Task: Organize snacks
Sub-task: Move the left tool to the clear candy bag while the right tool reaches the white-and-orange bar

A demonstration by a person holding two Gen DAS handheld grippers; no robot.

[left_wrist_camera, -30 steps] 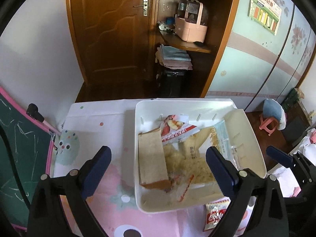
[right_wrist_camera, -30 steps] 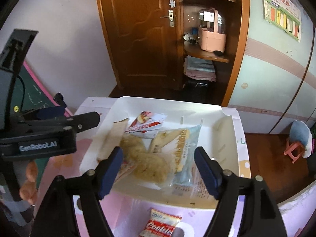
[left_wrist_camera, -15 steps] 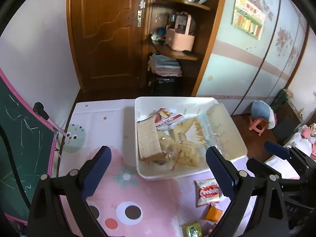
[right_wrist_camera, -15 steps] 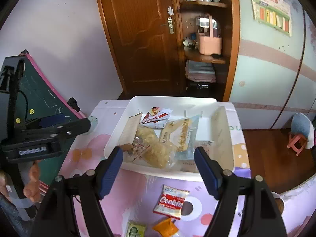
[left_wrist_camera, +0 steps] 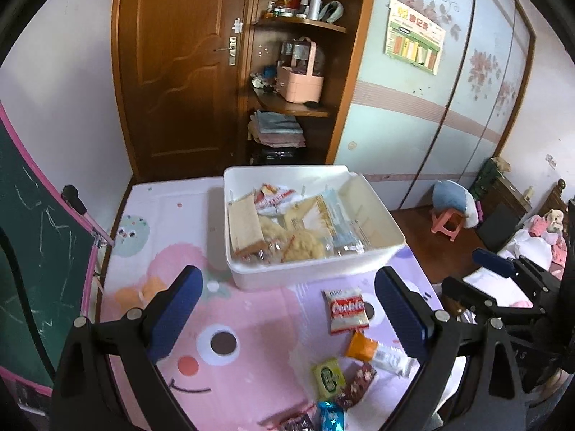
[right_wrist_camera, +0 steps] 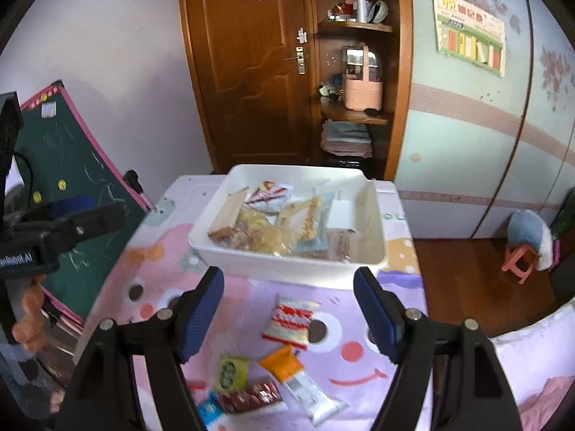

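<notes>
From my left wrist camera I see a low table under a pink and lilac cartoon-print cloth (left_wrist_camera: pixel 251 352), with a brown wooden door (left_wrist_camera: pixel 179 72) and open corner shelves (left_wrist_camera: pixel 294 107) behind it. A pink plastic caddy (left_wrist_camera: pixel 300 84) sits on the middle shelf, folded towels (left_wrist_camera: pixel 276 131) below. A green chalkboard with a pink frame (left_wrist_camera: pixel 32 237) leans at the table's left edge. My left gripper (left_wrist_camera: pixel 287 309) hangs above the cloth with its 2 blue-padded fingers wide apart, holding nothing. Ahead of it sits the white rectangular plastic bin (left_wrist_camera: pixel 309 273), already holding several bagged snacks. Just in front of the bin lies a red and white cookie packet (left_wrist_camera: pixel 345 310), and nearer me an orange wrapper (left_wrist_camera: pixel 362 345), a yellow-green packet (left_wrist_camera: pixel 329 377) and a dark red patterned packet (left_wrist_camera: pixel 357 384), loosely clustered.

From my right wrist camera, the right gripper (right_wrist_camera: pixel 289 310) is likewise spread open and empty above the cloth (right_wrist_camera: pixel 359 352). The bin (right_wrist_camera: pixel 287 267) stands beyond its fingertips; the cookie packet (right_wrist_camera: pixel 293 318) lies between the fingers' line of sight and the bin. The orange wrapper (right_wrist_camera: pixel 282 361) touches a white wrapper (right_wrist_camera: pixel 312 393). A small pink stool (right_wrist_camera: pixel 521 260) stands on the wood floor at right, well apart from the table.
</notes>
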